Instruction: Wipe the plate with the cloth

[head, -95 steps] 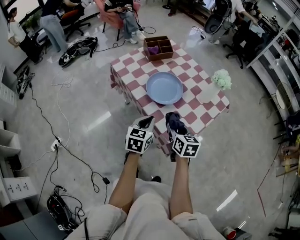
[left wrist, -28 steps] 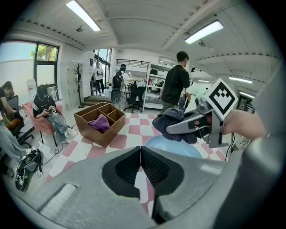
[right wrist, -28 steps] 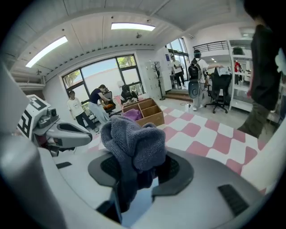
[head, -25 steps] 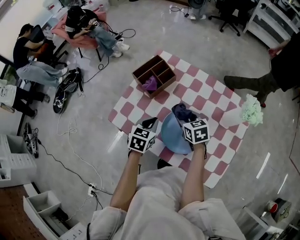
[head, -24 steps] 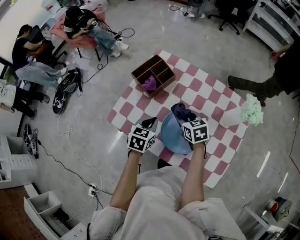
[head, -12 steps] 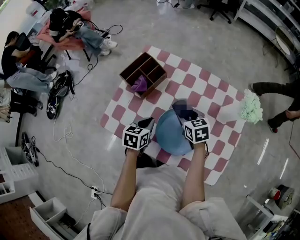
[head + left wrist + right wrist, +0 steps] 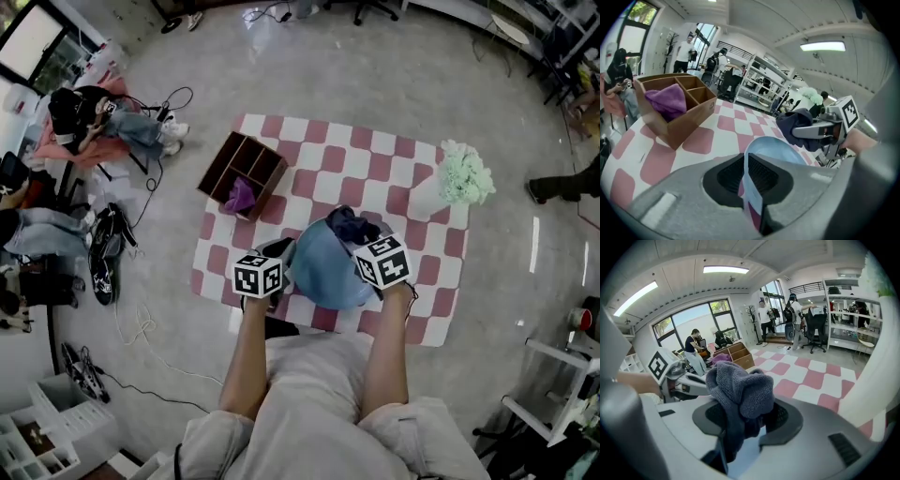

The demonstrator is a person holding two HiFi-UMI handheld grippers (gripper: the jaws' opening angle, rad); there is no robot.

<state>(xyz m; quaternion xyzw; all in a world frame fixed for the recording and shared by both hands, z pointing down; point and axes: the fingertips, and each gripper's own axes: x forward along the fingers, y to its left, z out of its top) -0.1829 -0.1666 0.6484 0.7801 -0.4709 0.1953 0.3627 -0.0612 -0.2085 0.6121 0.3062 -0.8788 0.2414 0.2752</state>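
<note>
Over the checkered table [image 7: 375, 150], the left gripper [image 7: 751, 185] pinched the rim of the blue plate [image 7: 323, 272]. The right gripper [image 7: 743, 420] was closed on the dark cloth [image 7: 738, 387], at the plate's far edge.

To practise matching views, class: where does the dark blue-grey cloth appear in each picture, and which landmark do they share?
Head view: dark blue-grey cloth just above centre, at the light blue plate's far rim.
Left gripper view: right of centre, in the right gripper.
Right gripper view: centre, between the jaws.
Shared landmark: brown wooden compartment box.
</note>
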